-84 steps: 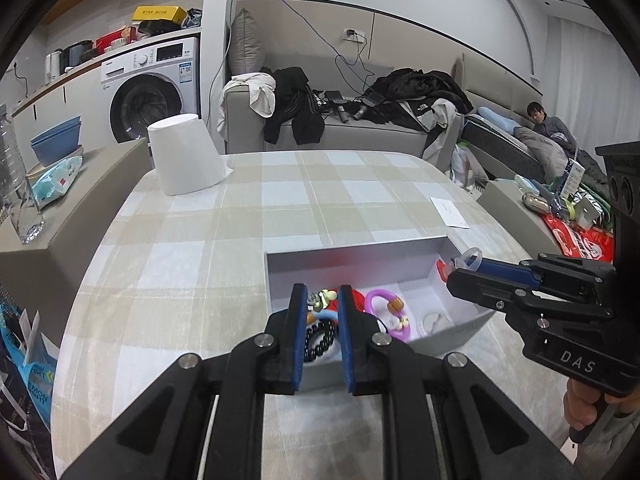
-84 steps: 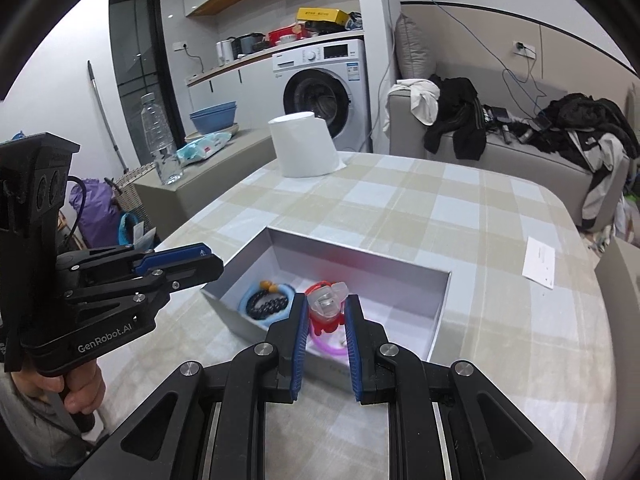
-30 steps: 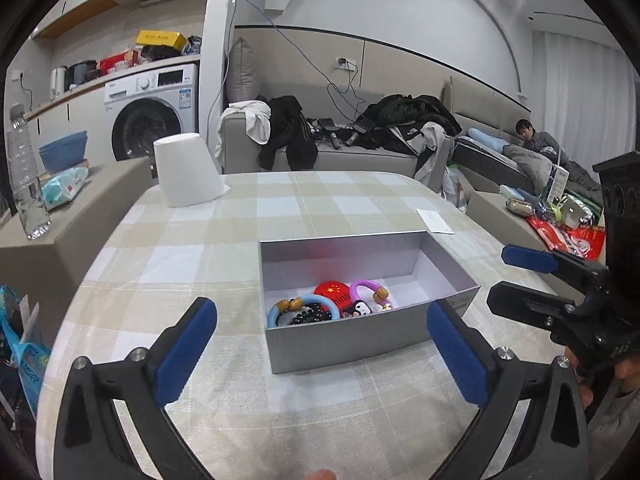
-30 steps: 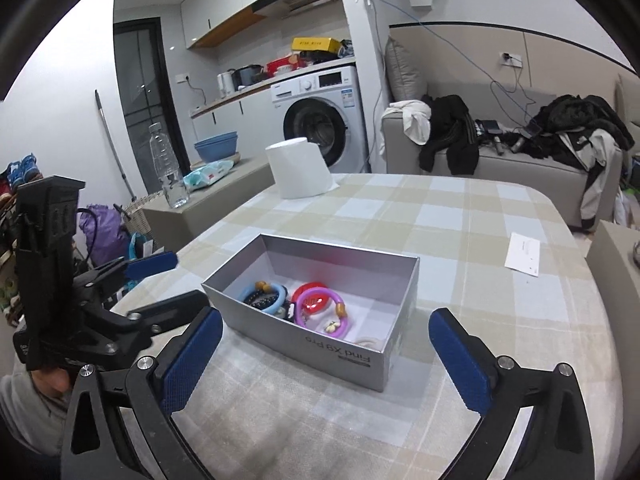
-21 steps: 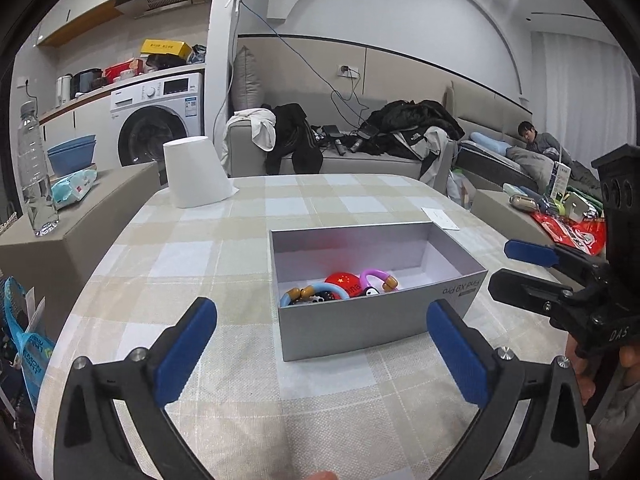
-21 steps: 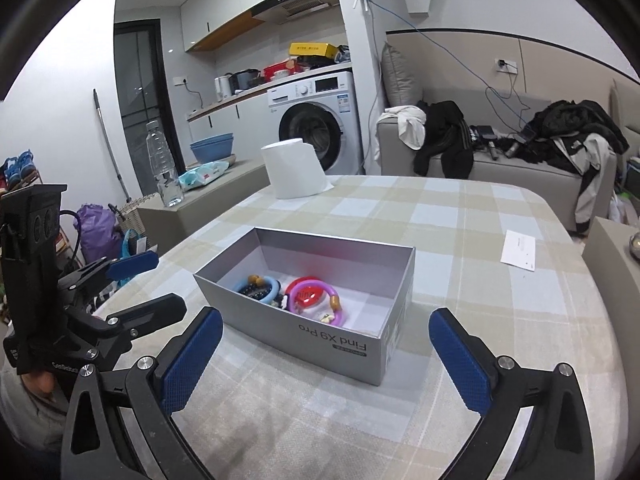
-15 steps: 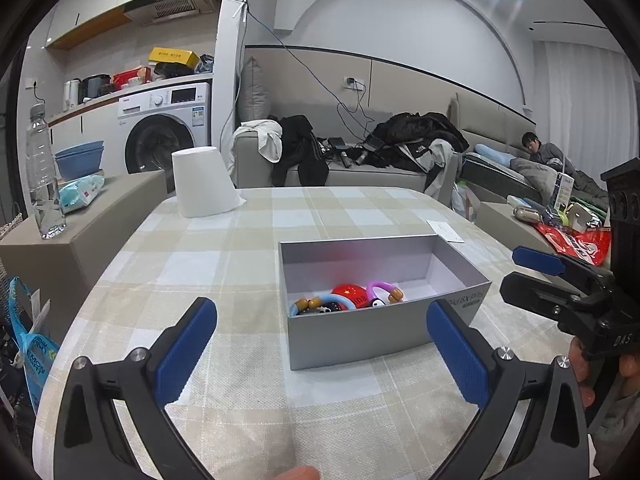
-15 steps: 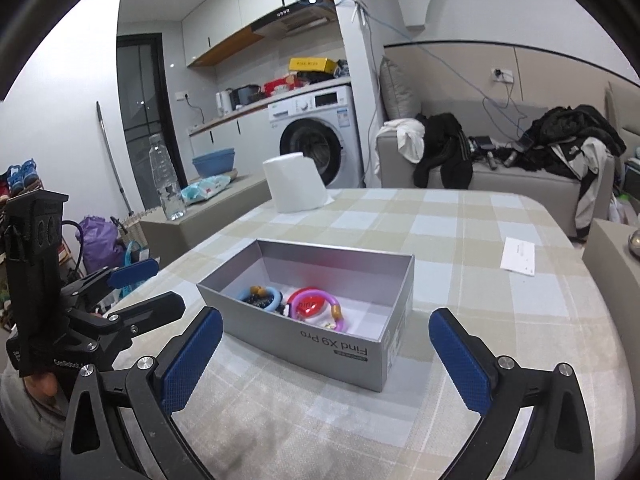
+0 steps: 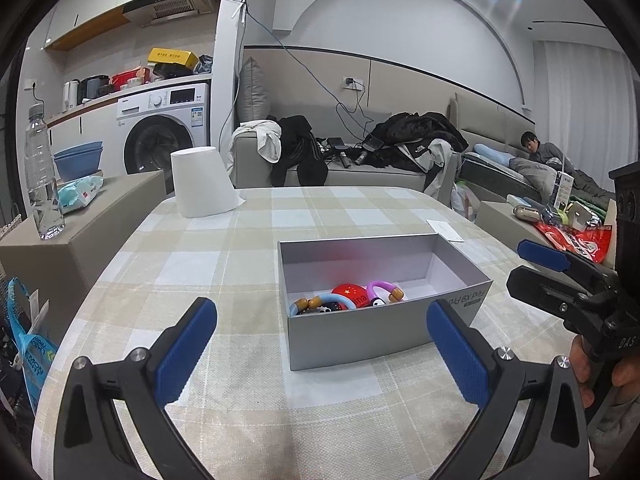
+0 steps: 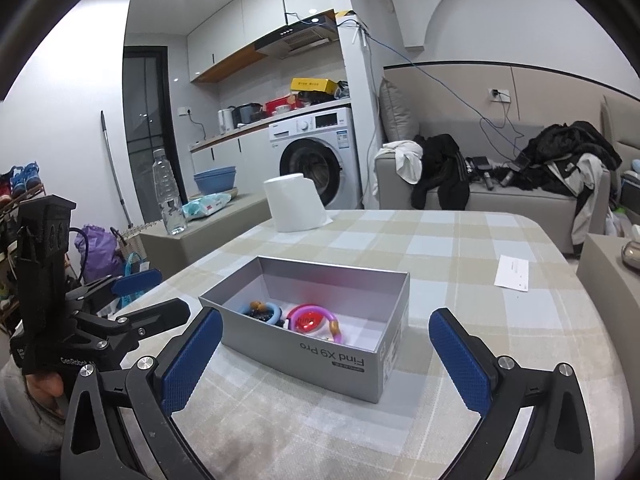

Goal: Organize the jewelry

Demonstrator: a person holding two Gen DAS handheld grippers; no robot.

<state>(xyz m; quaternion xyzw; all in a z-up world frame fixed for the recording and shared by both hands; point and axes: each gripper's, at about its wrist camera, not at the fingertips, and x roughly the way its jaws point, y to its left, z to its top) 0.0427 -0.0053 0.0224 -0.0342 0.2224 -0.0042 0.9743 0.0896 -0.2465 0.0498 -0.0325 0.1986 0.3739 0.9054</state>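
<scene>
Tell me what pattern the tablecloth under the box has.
The tablecloth is a plaid check of beige, cream and pale blue; the right wrist view shows it best.

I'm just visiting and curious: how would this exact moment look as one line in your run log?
task: organize jewelry | left gripper: open, empty | right gripper: open, empty | grey cardboard box: on checked tablecloth, holds blue bracelet, pink ring bracelet

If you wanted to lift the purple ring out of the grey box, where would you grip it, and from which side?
I'd take the purple ring on its raised upper arc, coming straight down from above. The grey box has tall walls that block any sideways approach, and the red piece sits inside the loop, so pinching across the exposed band looks safest.
</scene>
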